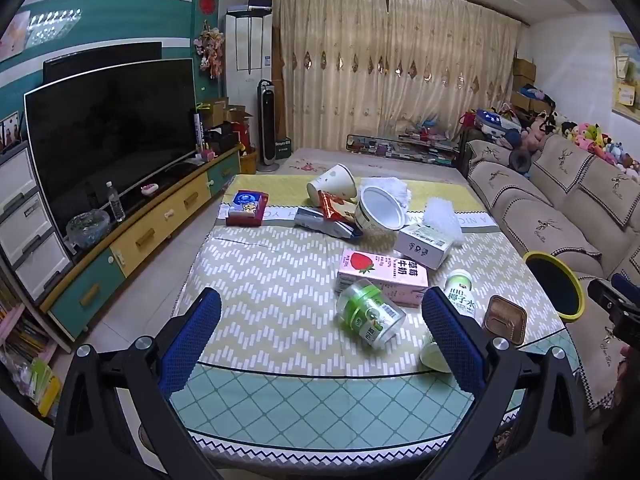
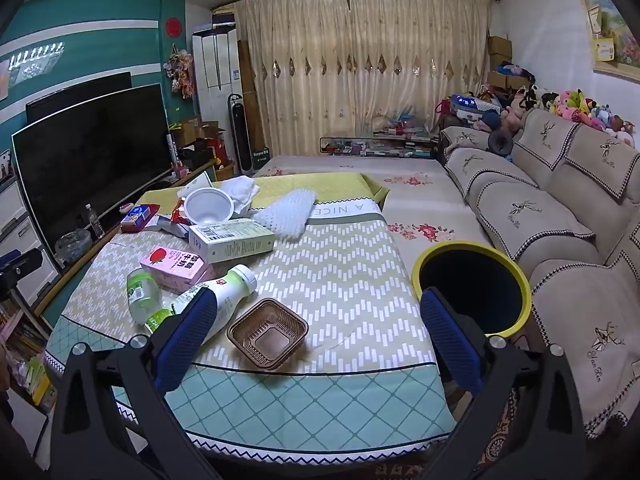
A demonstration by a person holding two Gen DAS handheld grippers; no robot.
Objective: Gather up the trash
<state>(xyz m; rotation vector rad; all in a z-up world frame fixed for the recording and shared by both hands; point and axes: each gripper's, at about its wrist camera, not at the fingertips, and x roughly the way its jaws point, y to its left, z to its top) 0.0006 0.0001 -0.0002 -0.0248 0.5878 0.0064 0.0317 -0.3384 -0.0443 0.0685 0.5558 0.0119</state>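
Note:
Trash lies on a cloth-covered table (image 1: 280, 392): a clear green-labelled jar (image 1: 370, 314), a pink strawberry milk carton (image 1: 382, 276), a white coconut-water bottle (image 1: 460, 294), a brown plastic tray (image 1: 505, 318), a white box (image 1: 426, 246), a white bowl (image 1: 380, 210), a paper cup (image 1: 332, 184) and snack wrappers (image 1: 330, 216). A yellow-rimmed black bin (image 2: 474, 290) stands right of the table. My left gripper (image 1: 320, 332) is open and empty above the near table edge. My right gripper (image 2: 316, 332) is open and empty, with the brown tray (image 2: 267, 334) between its fingers and the bottle (image 2: 224, 300) beside the left finger.
A TV (image 1: 112, 136) on a low cabinet (image 1: 160, 224) runs along the left. A sofa (image 2: 560, 216) with plush toys lies to the right. A blue and red box (image 1: 246, 208) sits at the table's far left. Curtains (image 1: 392, 68) cover the far wall.

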